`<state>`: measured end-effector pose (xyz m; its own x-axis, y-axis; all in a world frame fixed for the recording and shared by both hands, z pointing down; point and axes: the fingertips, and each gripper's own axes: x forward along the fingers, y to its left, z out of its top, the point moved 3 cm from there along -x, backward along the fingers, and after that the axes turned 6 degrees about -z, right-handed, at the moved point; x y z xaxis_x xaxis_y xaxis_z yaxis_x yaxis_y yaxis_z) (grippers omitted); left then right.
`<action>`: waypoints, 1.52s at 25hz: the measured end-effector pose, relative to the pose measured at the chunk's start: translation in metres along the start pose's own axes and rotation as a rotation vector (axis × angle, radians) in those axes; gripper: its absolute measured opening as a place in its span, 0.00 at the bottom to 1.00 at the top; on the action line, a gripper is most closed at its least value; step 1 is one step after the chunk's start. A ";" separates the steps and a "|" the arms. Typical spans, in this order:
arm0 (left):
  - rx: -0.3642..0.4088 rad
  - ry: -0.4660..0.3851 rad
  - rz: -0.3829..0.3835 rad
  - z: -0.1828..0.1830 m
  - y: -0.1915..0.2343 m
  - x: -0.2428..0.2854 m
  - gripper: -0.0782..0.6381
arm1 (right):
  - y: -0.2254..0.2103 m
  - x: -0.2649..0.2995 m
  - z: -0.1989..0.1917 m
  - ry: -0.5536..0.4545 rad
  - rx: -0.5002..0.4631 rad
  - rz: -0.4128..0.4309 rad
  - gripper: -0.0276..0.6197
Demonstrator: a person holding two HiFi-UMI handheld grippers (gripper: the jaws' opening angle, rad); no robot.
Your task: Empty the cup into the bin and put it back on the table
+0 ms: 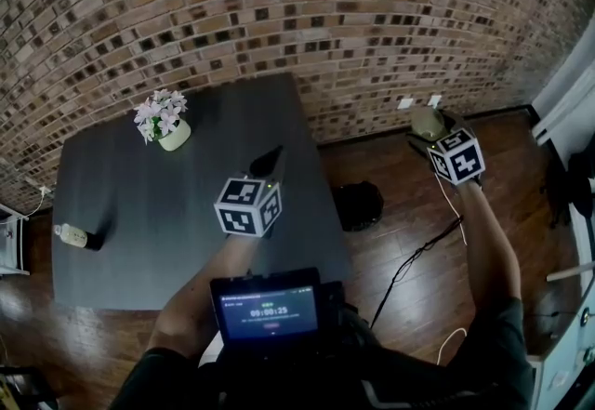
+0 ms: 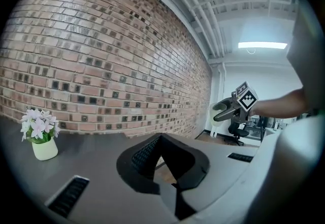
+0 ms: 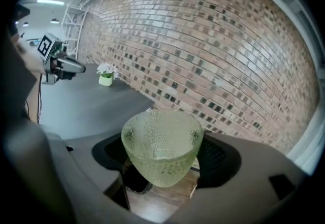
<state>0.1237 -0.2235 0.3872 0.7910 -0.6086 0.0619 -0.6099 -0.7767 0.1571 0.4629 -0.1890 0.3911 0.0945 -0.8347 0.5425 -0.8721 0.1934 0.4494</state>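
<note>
A pale green dimpled glass cup (image 3: 162, 149) sits between the black pads of my right gripper (image 3: 163, 159), which is shut on it; the cup's mouth faces the camera and looks empty. In the head view that right gripper (image 1: 431, 133) holds the cup (image 1: 425, 122) over the wooden floor, right of the dark grey table (image 1: 139, 213). A black bin (image 1: 358, 205) stands on the floor by the table's right edge. My left gripper (image 1: 267, 162) hovers level over the table's right side, its tips together with nothing between them (image 2: 161, 139). From the left gripper view the right gripper (image 2: 229, 112) shows far right.
A small pot of pink and white flowers (image 1: 165, 123) stands at the table's far left, and a bottle (image 1: 78, 236) lies near its left edge. A brick wall (image 1: 279, 8) runs behind. Cables (image 1: 418, 255) trail over the floor. A phone (image 1: 268, 310) is mounted at chest height.
</note>
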 end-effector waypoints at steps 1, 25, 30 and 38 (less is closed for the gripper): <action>-0.002 -0.004 -0.002 0.001 0.002 -0.004 0.11 | 0.003 -0.003 0.003 -0.015 0.036 0.008 0.65; -0.032 -0.064 0.125 0.011 0.092 -0.113 0.11 | 0.186 -0.022 0.142 -0.283 0.168 0.367 0.65; -0.029 -0.100 0.177 0.019 0.110 -0.141 0.11 | 0.218 -0.019 0.164 -0.300 0.171 0.434 0.65; -0.034 -0.120 0.254 0.018 0.138 -0.184 0.11 | 0.279 -0.017 0.191 -0.346 0.149 0.549 0.65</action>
<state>-0.1068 -0.2212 0.3799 0.6002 -0.7998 -0.0130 -0.7846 -0.5918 0.1847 0.1263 -0.2194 0.3715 -0.5204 -0.7573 0.3946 -0.8089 0.5853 0.0565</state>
